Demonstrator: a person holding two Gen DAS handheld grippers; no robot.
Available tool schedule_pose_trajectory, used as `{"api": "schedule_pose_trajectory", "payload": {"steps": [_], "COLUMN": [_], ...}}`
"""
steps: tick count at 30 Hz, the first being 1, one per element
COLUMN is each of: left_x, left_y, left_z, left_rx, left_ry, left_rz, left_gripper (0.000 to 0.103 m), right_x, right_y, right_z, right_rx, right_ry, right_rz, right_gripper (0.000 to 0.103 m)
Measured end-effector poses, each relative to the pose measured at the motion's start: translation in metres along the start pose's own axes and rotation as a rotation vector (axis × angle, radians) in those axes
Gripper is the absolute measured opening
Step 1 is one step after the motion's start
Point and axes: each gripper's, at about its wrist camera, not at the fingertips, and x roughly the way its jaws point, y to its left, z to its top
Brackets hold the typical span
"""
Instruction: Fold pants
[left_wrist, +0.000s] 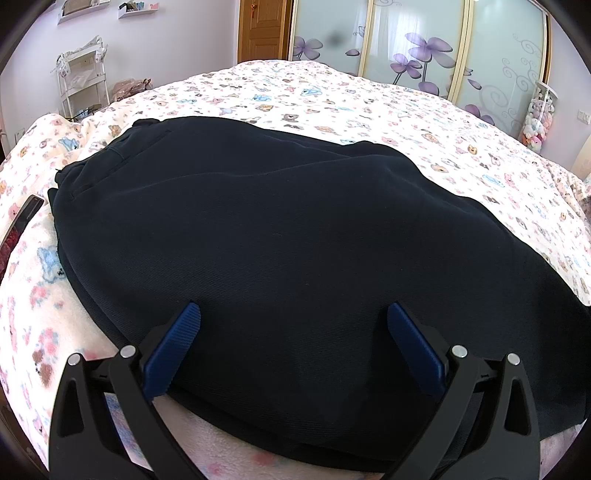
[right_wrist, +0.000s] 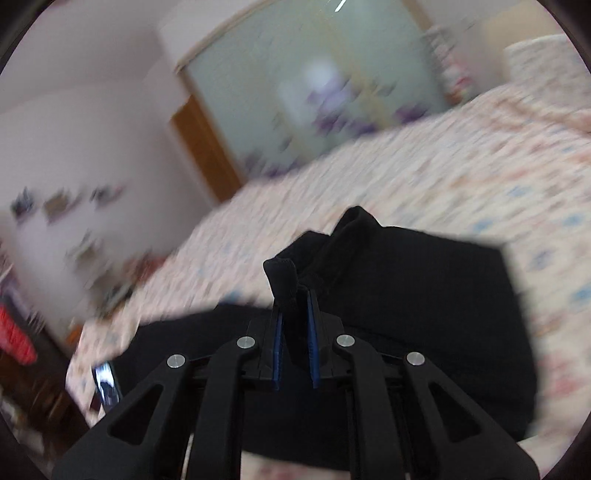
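In the left wrist view, the dark pants (left_wrist: 288, 236) lie spread flat across a bed (left_wrist: 369, 99) covered with a pale sheet printed with small bears and flowers; the waistband end sits at the far left, and the cloth fills most of the frame. The left gripper (left_wrist: 293, 314) hovers low over the near edge of the pants with its jaws spread wide, blue pads (left_wrist: 173, 350) apart on either side and nothing pinched between them. A dark flat object (left_wrist: 22, 221) lies on the bed at the left edge, just beside the pants. Behind the bed stand a wooden door (left_wrist: 262, 29) and a frosted wardrobe (left_wrist: 417, 48) with purple flowers. In the right wrist view, heavily blurred, the right gripper (right_wrist: 295, 295) has its jaws pressed nearly together, pinching a raised bunch of the pants (right_wrist: 424, 288) cloth that sticks up above the pads. The rest of the pants lies below and to the right on the bed (right_wrist: 461, 166).
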Motion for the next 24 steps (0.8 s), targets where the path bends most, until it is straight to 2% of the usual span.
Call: {"api": "schedule_pose_trajectory", "payload": {"steps": [2,4,7,11,12,13,15,16,19,22,24], "left_x": [-0.001,-0.001,-0.002,-0.001,-0.002,-0.002,-0.004,-0.005,-0.009,-0.011,-0.012], "left_y": [0.0,0.001,0.001,0.0,0.001,0.002,0.005,0.007,0.011,0.013,0.014], "left_z": [0.0,-0.001,0.0,0.0,0.001,0.001,0.001,0.001,0.001,0.002,0.002], "left_rx": [-0.003,-0.007,-0.011,-0.006,-0.008,-0.016,-0.031,-0.039,-0.063,-0.086,-0.098], "left_ry": [-0.001,-0.002,-0.002,0.003,0.003,0.0,-0.006,-0.009,-0.023,-0.03,-0.036], "left_rz": [-0.005,-0.009,-0.015,-0.005,-0.008,-0.018,-0.036,-0.045,-0.071,-0.084,-0.092], "left_gripper": [0.101,0.101,0.101,0.101,0.101,0.101,0.101,0.101,0.101,0.101,0.101], "right_x": [0.035,0.058,0.046,0.031,0.034,0.044,0.062,0.066,0.059,0.055,0.061], "right_y": [0.008,0.001,-0.006,0.016,0.026,0.033,0.03,0.025,0.021,0.033,0.039], "right_z": [-0.026,-0.049,-0.042,-0.025,-0.027,-0.035,-0.05,-0.055,-0.058,-0.05,-0.051], "right_rx": [-0.005,0.033,0.085,0.031,0.016,-0.006,-0.011,0.013,0.048,0.002,-0.027], "right_ry": [0.134,0.219,0.169,0.096,0.112,0.163,0.25,0.262,0.25,0.203,0.211], "right_rz": [-0.022,-0.059,-0.013,0.071,0.088,0.085,0.027,0.029,0.049,0.052,0.068], "right_gripper": [0.012,0.012,0.012,0.012,0.012,0.012,0.012,0.012,0.013,0.013,0.013]}}
